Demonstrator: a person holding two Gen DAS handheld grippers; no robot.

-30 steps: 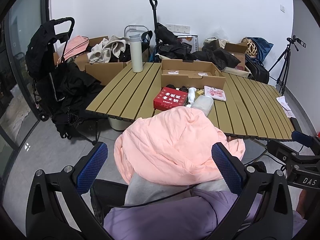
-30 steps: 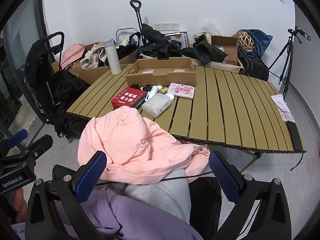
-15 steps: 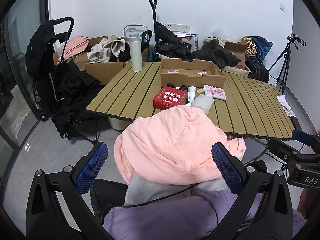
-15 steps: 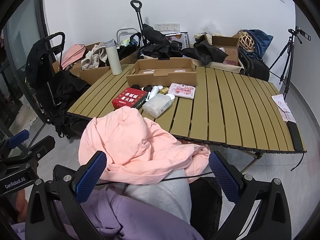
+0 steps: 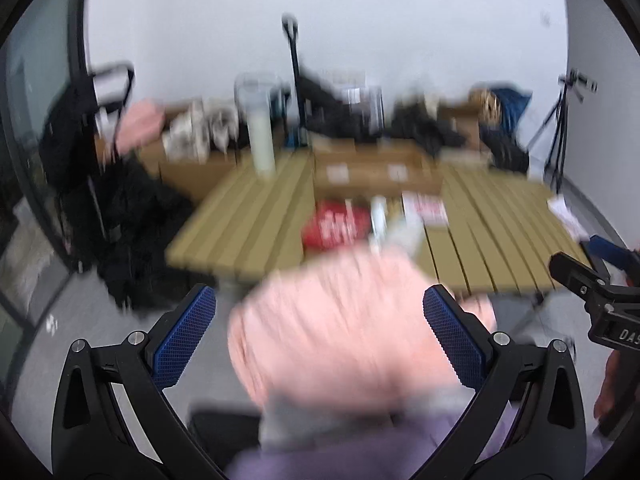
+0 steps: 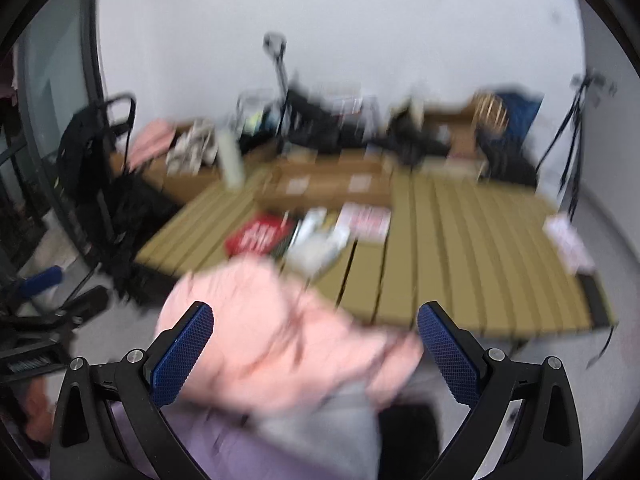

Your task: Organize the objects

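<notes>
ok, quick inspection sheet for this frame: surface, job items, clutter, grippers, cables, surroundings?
Surface: slatted table, right half mostly bare.
Job's things: red box, white bottle, pink packet, open cardboard box, tall flask; all blurred.
Clutter: pink jacket on the person's lap.
Grippers: left gripper and right gripper open, empty.
Cables: nothing seen clearly.
Surroundings: tripod, bags and boxes along the wall.

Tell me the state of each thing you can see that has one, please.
Left tool: open, holding nothing.
Right tool: open, holding nothing.
Pink jacket: crumpled on the person's lap.
Cardboard box: open, on the table.
Bottle: upright on the table.
Red box: lying flat.
</notes>
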